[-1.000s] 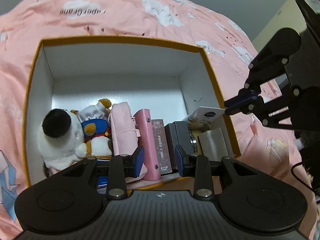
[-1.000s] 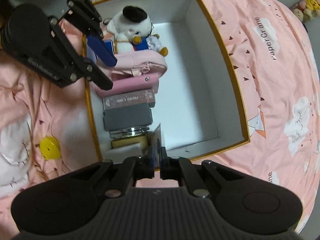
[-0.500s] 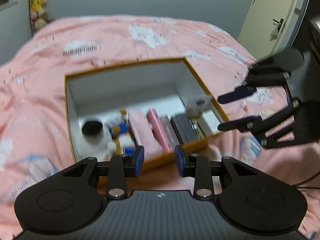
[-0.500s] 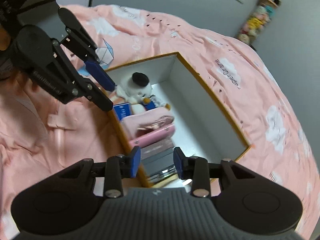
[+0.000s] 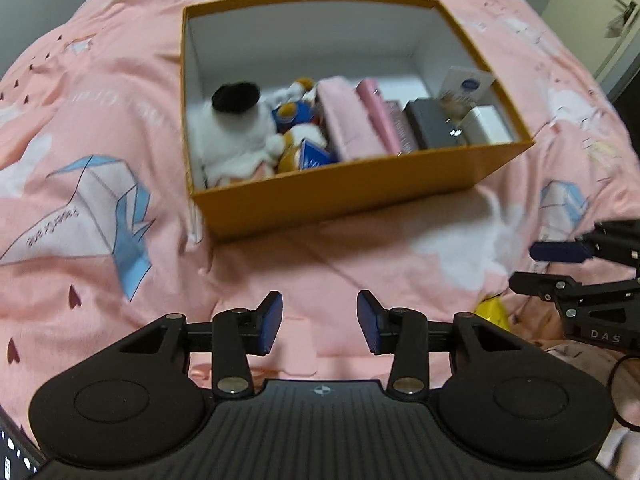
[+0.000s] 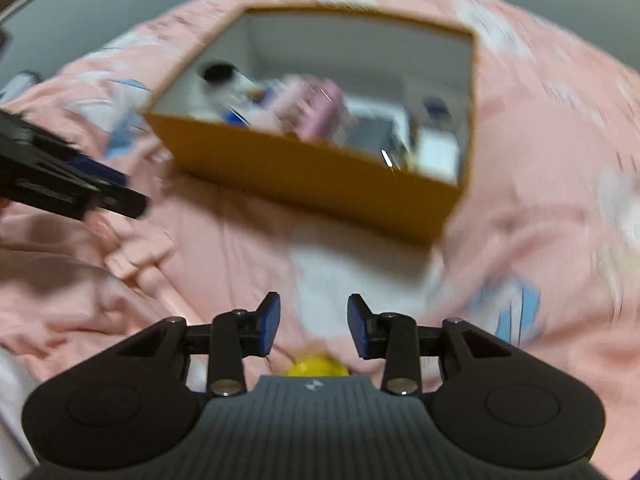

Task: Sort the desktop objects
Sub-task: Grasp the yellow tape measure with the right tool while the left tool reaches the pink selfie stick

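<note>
A: Readable text first. The pink bedspread (image 5: 360, 248) carries the print "PaperCrane", upside down beyond the far edge of the orange box (image 5: 344, 192), and again on the paper-crane graphic near the bedspread's left side. The right gripper (image 5: 552, 266) body shows the letters "DAS". Writing on the items in the box is too blurred to read.

B: Gripper poses?

A: Left gripper (image 5: 319, 322): held low over the bedspread on the near side of the box, fingers pointing toward the box, jaws spread wide, nothing between them. Right gripper: also on the near side, toward the box's right corner, jaws likewise wide apart and unloaded. A yellow object (image 6: 316, 366) lies on the bedspread just under its fingers.

B: Box contents?

A: All items are lined along the near wall. From the left corner: a white plush toy (image 5: 236, 132) with a black patch, a small plush in blue and orange (image 5: 294, 114), a pink pouch (image 5: 346, 120), a pink case (image 5: 378, 114), a dark grey box (image 5: 432, 122), a white box (image 5: 486, 124). A white card with a blue mark (image 5: 466, 86) leans at the right wall.
</note>
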